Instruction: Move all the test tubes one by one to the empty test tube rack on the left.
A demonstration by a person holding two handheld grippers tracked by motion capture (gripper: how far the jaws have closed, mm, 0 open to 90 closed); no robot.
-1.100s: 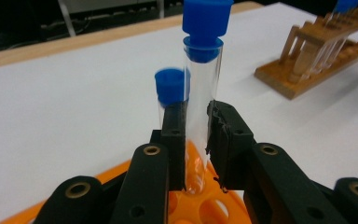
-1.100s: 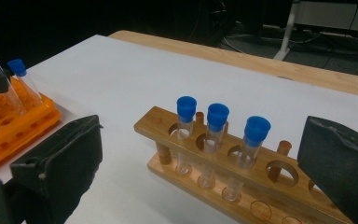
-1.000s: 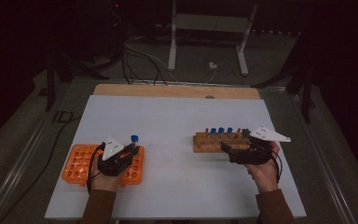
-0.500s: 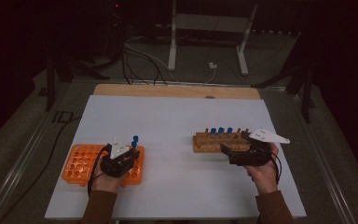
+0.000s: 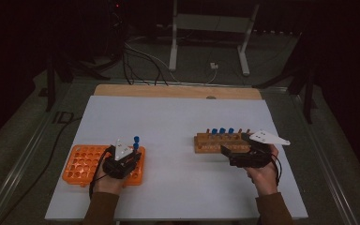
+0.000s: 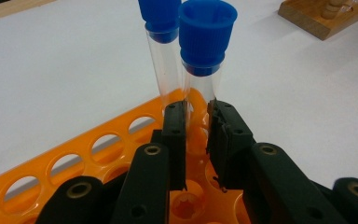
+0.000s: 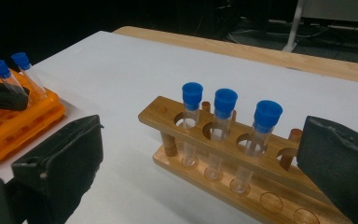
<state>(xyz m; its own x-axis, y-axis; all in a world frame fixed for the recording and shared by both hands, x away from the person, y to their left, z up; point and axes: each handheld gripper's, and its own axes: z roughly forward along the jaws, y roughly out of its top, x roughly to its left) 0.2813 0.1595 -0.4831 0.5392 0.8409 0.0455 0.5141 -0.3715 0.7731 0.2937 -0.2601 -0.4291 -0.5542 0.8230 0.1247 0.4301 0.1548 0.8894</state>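
A clear test tube with a blue cap (image 6: 204,70) stands upright over the far edge of the orange rack (image 6: 74,149), and my left gripper (image 6: 196,121) is shut on its glass. Just behind it stands a second blue-capped tube (image 6: 161,46). From the high view, the left gripper (image 5: 130,152) sits over the right end of the orange rack (image 5: 82,164). My right gripper (image 7: 200,158) is open, its jaws wide apart in front of the wooden rack (image 7: 168,116), which holds three blue-capped tubes (image 7: 225,101). From above, the right gripper (image 5: 226,154) lies just before the wooden rack (image 5: 206,143).
The white tabletop (image 5: 168,122) stretches between the two racks, with a wooden strip (image 5: 178,91) along its far edge. Cables and a metal stand (image 5: 206,28) lie on the dark floor beyond. Several holes of the orange rack stand unfilled.
My left gripper has shifted slightly to the right over the orange rack with the tube in it. The right hand has kept still.
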